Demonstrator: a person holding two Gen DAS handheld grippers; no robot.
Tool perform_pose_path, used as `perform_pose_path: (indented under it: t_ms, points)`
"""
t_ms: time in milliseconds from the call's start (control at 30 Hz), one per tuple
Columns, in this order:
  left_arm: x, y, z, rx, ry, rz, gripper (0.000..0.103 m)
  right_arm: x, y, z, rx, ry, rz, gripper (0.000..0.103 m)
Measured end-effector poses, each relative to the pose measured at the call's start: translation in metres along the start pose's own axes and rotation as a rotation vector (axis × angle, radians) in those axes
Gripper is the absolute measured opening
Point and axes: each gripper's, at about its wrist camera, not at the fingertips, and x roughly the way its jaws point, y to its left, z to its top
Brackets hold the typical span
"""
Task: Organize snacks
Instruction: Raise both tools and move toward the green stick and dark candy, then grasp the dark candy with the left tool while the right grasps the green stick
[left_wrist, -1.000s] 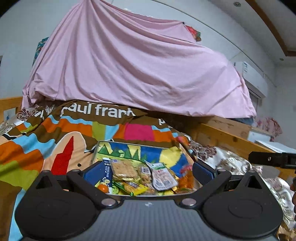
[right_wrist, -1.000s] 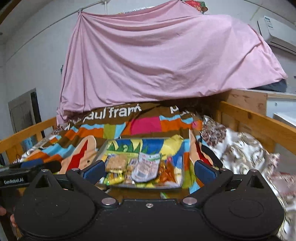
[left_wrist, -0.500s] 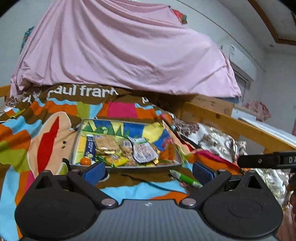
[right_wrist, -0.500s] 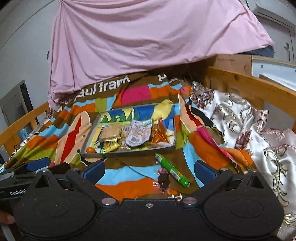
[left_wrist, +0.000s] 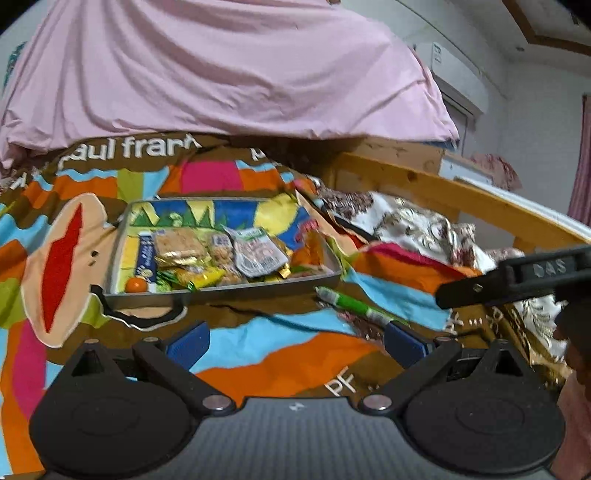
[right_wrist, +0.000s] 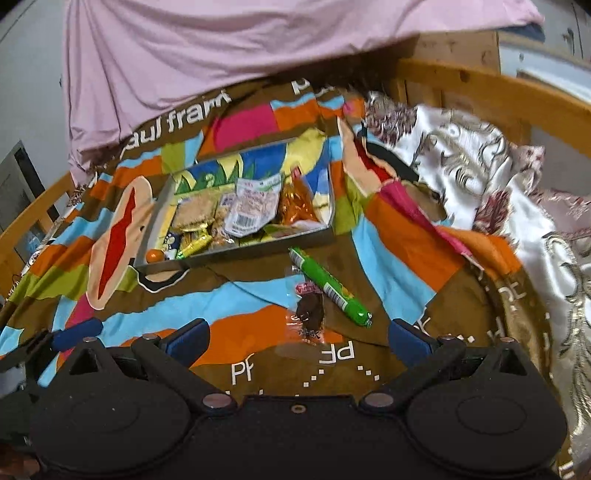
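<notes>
A metal tray (left_wrist: 221, 290) (right_wrist: 258, 247) holding several wrapped snacks lies on a colourful bedspread. In front of its right corner lie a green snack stick (right_wrist: 328, 288) (left_wrist: 354, 304) and a clear packet with a dark snack (right_wrist: 310, 314). An orange ball (left_wrist: 137, 285) (right_wrist: 154, 255) rests in the tray's near left corner. My left gripper (left_wrist: 295, 341) is open and empty, a short way before the tray. My right gripper (right_wrist: 297, 338) is open and empty, just short of the dark packet.
A pink sheet (left_wrist: 221, 66) drapes over a heap behind the tray. A wooden bed rail (left_wrist: 461, 195) (right_wrist: 491, 85) runs along the right, with a white patterned quilt (right_wrist: 517, 177) beside it. The other gripper shows at each view's edge (left_wrist: 517, 280) (right_wrist: 74, 330).
Both views have tilted down and pulled back from the tray. The green stick and the dark packet have come into sight on the bedspread. Both grippers stay open.
</notes>
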Motion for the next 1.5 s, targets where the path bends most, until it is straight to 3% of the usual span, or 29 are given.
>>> perform_pose_path:
  t_ms: [167,400,567,967,1200,1267,1500]
  points:
    - [0.015,-0.007,-0.010,0.020,0.051,-0.054,0.103,0.025,-0.012,0.009,-0.002,0.048,0.018,0.102]
    - [0.037,-0.022,-0.017,0.056,0.103,-0.151,0.103,0.054,-0.025,0.021,-0.105,0.058,-0.054,0.100]
    - [0.058,-0.032,-0.016,0.047,0.136,-0.223,0.103,0.067,-0.028,0.027,-0.201,0.056,-0.043,0.091]
    - [0.101,-0.029,-0.020,-0.109,0.171,-0.424,0.101,0.085,-0.030,0.038,-0.298,0.065,0.053,0.059]
    - [0.127,-0.015,-0.021,-0.225,0.191,-0.467,0.092,0.102,-0.033,0.039,-0.328,0.109,0.070,0.044]
    - [0.133,-0.011,-0.021,-0.249,0.201,-0.471,0.085,0.107,-0.034,0.040,-0.333,0.121,0.070,0.043]
    - [0.148,-0.002,-0.021,-0.301,0.233,-0.452,0.074,0.119,-0.041,0.037,-0.333,0.174,0.095,0.033]
